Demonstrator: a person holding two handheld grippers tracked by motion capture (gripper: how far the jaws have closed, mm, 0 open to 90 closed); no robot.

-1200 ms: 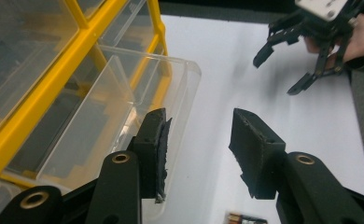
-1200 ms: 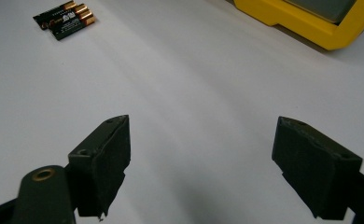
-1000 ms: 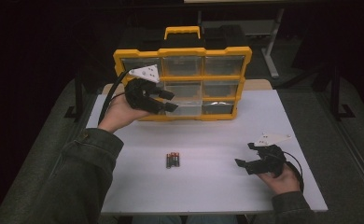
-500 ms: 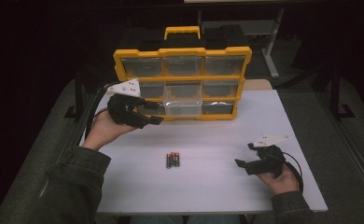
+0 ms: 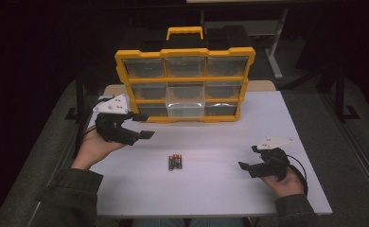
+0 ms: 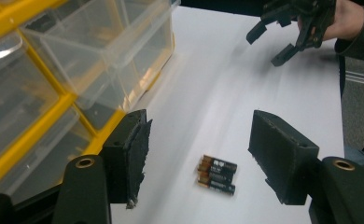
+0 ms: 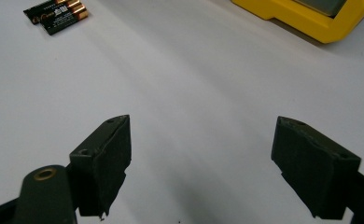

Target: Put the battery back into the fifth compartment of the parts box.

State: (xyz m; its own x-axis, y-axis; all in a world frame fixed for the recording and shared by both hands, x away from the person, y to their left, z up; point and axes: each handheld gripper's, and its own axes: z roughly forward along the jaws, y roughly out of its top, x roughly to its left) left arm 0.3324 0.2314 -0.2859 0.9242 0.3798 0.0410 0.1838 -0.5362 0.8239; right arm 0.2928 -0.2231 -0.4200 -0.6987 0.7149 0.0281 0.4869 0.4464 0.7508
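1. A small pack of black, copper-tipped batteries (image 5: 175, 162) lies flat on the white table (image 5: 211, 189), in front of the yellow-framed organiser with clear plastic drawers (image 5: 185, 85), whose middle drawer is pulled out.
2. The left gripper (image 6: 199, 149) is held wide and empty, above and left of the batteries.
3. The right gripper (image 7: 217, 163) is held wide and empty, right of the batteries.
4. Judged step: batteries to be gripped; jaws should be lowered squarely astride the pack.
5. Battery print cannot be read.

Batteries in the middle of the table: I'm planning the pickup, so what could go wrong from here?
The batteries lie tight side by side, so the open left gripper may nudge or scatter them rather than take one. One clear drawer juts out of the yellow organizer, and a swing could knock it.
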